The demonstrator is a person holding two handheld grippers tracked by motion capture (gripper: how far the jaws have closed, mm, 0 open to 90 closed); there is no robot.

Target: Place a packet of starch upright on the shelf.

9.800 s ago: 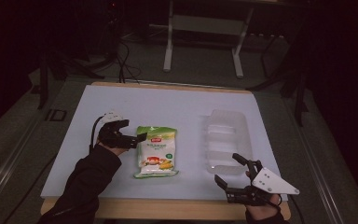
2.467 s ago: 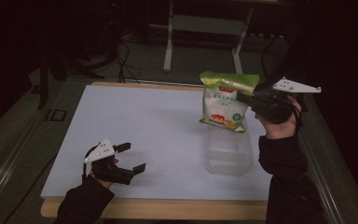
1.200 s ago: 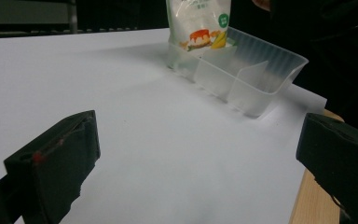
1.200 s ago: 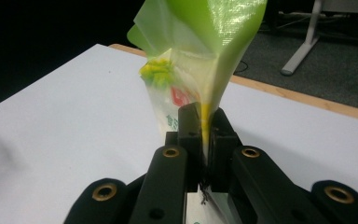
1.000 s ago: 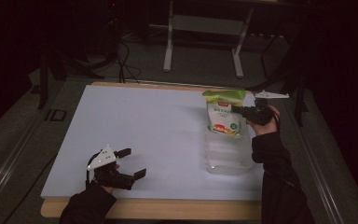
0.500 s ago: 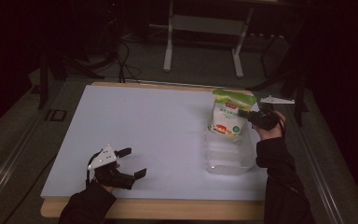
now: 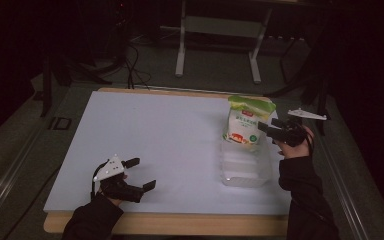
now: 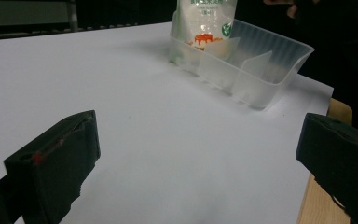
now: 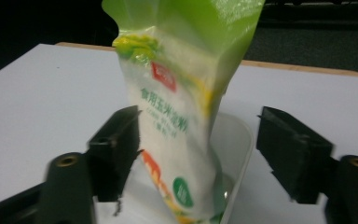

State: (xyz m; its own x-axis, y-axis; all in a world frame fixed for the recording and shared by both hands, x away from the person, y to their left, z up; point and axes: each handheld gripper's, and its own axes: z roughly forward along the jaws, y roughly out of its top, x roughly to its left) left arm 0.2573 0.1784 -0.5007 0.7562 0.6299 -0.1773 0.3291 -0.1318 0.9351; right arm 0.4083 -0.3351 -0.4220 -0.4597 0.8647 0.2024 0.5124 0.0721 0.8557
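A green-topped clear bag of white powder [image 7: 247, 125] stands upright in the far end of a clear plastic tray [image 7: 245, 172] at the table's right side. My right gripper [image 7: 269, 125] is level with the bag, just to its right. In the right gripper view the bag [image 9: 182, 116] sits between the jaws, which have just been opening; the right-hand jaw stands well clear of it. My left gripper [image 7: 141, 173] rests open near the front left of the table, nothing between its jaws. In the left gripper view the bag [image 8: 205, 23] and tray [image 8: 261, 70] lie farther off.
The white tabletop [image 7: 170, 130] spreads wide between the two hands. Its wooden front edge [image 7: 180, 225] runs below the left hand. Dark floor, cables and a metal stand [image 7: 215, 30] lie beyond the far edge.
The bag has come down into the tray's far end and stands there. The right gripper's jaws have spread apart and the hand has drawn slightly right. The left gripper has stayed put.
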